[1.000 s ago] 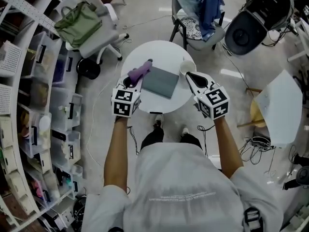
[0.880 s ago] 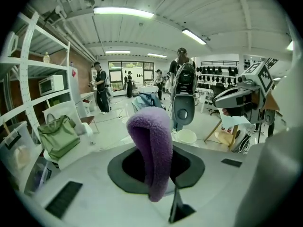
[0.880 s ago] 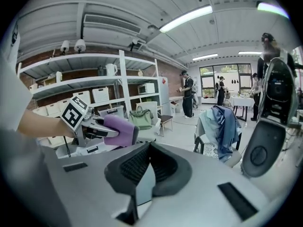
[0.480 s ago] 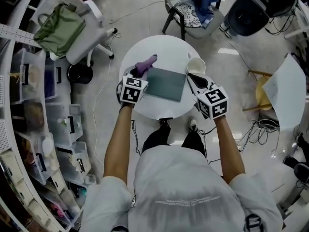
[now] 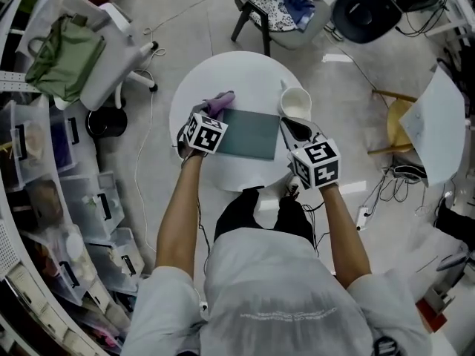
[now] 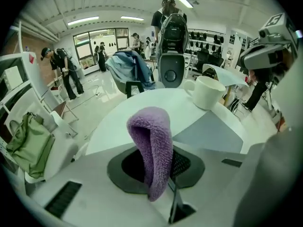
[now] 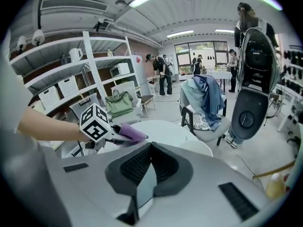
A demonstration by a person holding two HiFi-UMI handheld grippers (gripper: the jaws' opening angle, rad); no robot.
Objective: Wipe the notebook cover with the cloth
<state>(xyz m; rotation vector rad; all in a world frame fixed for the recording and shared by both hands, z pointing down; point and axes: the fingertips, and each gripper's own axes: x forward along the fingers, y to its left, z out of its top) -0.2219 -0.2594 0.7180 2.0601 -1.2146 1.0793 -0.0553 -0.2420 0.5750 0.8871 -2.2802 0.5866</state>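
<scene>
A grey-green notebook [image 5: 252, 134] lies flat on the round white table [image 5: 245, 73]. My left gripper [image 5: 211, 114] sits at the notebook's far left corner, shut on a purple cloth [image 5: 219, 103] that sticks out past the jaws. In the left gripper view the cloth [image 6: 152, 150] stands folded up out of the left gripper [image 6: 158, 167], with the notebook [image 6: 208, 132] to its right. My right gripper [image 5: 291, 127] hovers at the notebook's right edge, shut with nothing in it. The right gripper view shows the right gripper [image 7: 150, 148] with its jaws meeting, and the cloth [image 7: 130, 134] beyond.
A white mug [image 5: 295, 102] stands on the table just past the right gripper, also in the left gripper view [image 6: 207, 91]. Around the table are an office chair with a green bag [image 5: 63, 47], a chair with clothes [image 5: 286, 6] and storage shelves [image 5: 37, 199].
The left gripper has moved forward with the cloth, up to the notebook's left edge. The right gripper stays by the mug. The head camera has shifted.
</scene>
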